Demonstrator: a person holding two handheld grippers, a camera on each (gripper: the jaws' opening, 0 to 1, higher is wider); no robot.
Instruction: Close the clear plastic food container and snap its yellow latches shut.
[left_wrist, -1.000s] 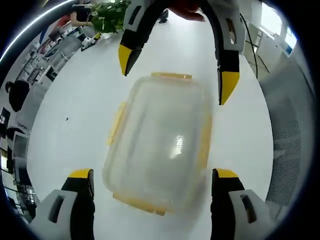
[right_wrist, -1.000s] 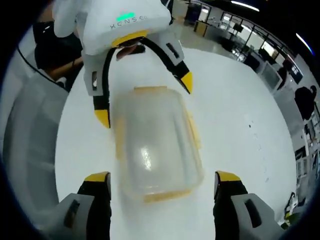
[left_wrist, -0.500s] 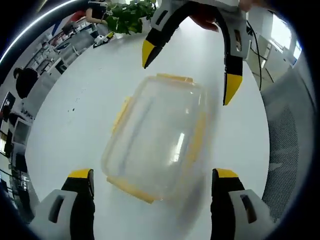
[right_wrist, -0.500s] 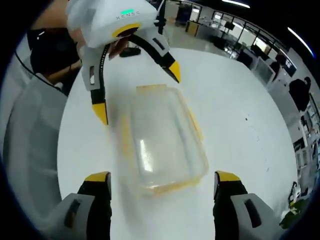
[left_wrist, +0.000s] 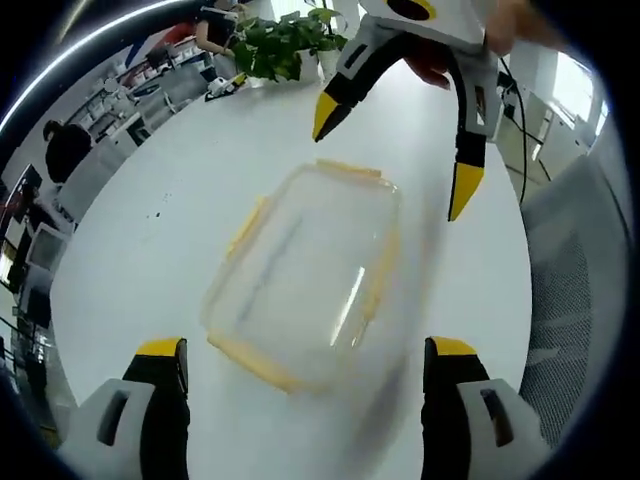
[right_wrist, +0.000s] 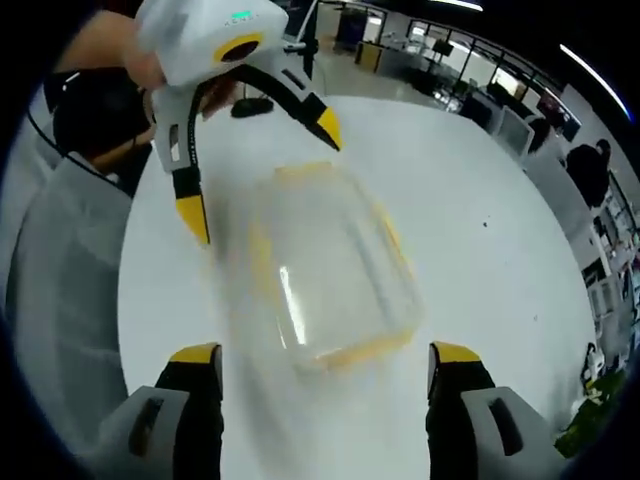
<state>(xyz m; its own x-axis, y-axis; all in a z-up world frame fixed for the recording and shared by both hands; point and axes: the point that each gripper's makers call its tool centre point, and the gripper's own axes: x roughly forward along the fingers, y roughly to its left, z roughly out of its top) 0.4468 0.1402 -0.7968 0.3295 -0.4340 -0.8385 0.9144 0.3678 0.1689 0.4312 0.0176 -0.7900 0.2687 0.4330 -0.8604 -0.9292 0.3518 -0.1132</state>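
On the white table (left_wrist: 150, 200), between both pairs of spread jaws, sat the clear container (left_wrist: 305, 275), lid down on it, yellow latches (left_wrist: 250, 225) along the edges. Blurred enough in both views that could not tell which latches were snapped and which flared out. Looked roughly centred ahead of the left gripper (left_wrist: 300, 365), released and holding nothing, jaws wide to either side of the near short end. Same for the right gripper (right_wrist: 320, 370), unclenched and empty, facing the opposite short end of the container (right_wrist: 330, 270). Showed across the box in each view: the other gripper, hovering above the far end, jaws apart and touching nothing.

Judged the step in hand as lining up for the latches. Best done by steadying the box with one gripper on the lid, then pressing one jaw tip down on a latch (right_wrist: 390, 235) flap until it seats. Risked sliding the light box on the smooth table if pushed sideways rather than downward.
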